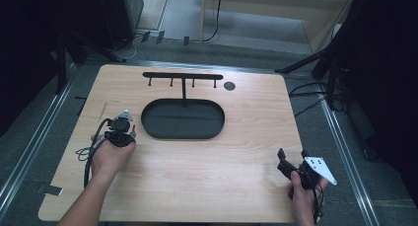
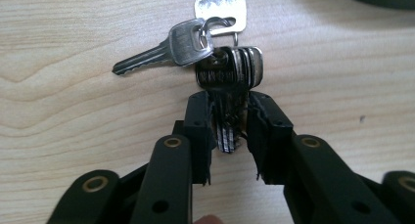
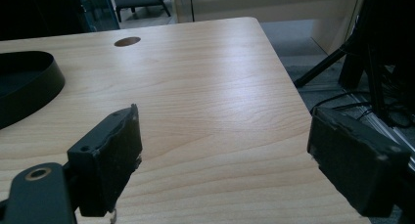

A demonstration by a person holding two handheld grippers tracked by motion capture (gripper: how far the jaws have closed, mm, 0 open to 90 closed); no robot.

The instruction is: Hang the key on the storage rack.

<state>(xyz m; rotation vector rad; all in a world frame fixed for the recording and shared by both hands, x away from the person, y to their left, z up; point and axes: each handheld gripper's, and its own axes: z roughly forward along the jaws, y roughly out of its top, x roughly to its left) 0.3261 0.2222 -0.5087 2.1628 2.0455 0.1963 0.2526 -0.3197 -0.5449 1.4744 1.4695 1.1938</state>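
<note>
A bunch of silver keys [image 2: 227,72] on a ring lies on the wooden table [image 1: 197,167]; one key fans out to the left and a flat tag points away. My left gripper [image 2: 229,104] is shut on the stacked keys, with their blades between its pads. In the high view that left gripper [image 1: 123,130] is at the table's left, just left of the black oval tray [image 1: 148,122]. My right gripper [image 1: 293,154] hovers open near the table's front right corner; in its own view the right gripper [image 3: 225,136] has its jaws wide apart with nothing between them.
A black T-shaped rack with small hooks [image 1: 182,77] stands behind the tray. A round hole [image 1: 229,85] sits in the table to its right. Tripod legs and cables [image 1: 320,88] lie on the floor at the right. The table's right edge [image 3: 293,97] is close to my right gripper.
</note>
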